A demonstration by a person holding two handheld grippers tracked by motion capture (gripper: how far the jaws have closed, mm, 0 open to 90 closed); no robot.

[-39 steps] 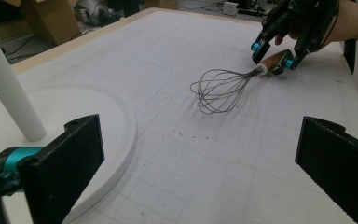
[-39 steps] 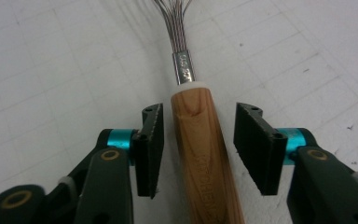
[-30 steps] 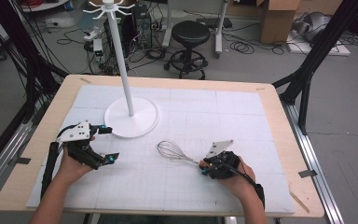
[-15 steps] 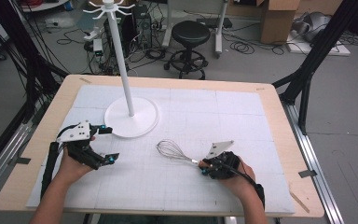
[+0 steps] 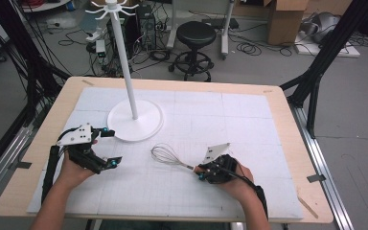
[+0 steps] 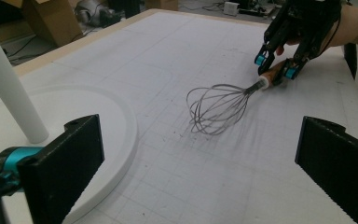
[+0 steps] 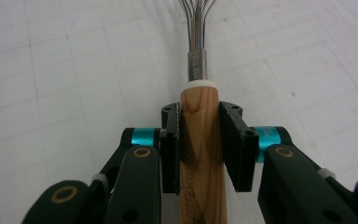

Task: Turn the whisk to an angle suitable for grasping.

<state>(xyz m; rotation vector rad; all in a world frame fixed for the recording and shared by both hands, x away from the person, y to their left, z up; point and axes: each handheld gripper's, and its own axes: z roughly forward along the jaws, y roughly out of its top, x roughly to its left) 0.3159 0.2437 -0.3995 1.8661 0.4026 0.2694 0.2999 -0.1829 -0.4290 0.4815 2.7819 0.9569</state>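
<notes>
A wire whisk [image 5: 165,155] with a wooden handle [image 7: 199,140] lies low on the white gridded mat [image 5: 249,120], its wire head [image 6: 216,105] pointing toward the stand. My right gripper [image 5: 200,172] is shut on the handle, both pads pressed against the wood [image 7: 199,135]. It is also seen from across the mat as the right gripper [image 6: 274,65], held by a hand. My left gripper [image 5: 111,145] is open beside the stand's base, with nothing between its wide-set jaws [image 6: 200,163].
A white stand with a round base [image 5: 143,127] and a tall pole [image 5: 124,62] topped by hooks rises at the back left of the mat. The base's rim [image 6: 121,116] lies just by my left jaw. The wooden table edge [image 5: 292,143] frames the mat.
My right gripper and the whisk have shifted slightly to the left. The left gripper has not moved.
</notes>
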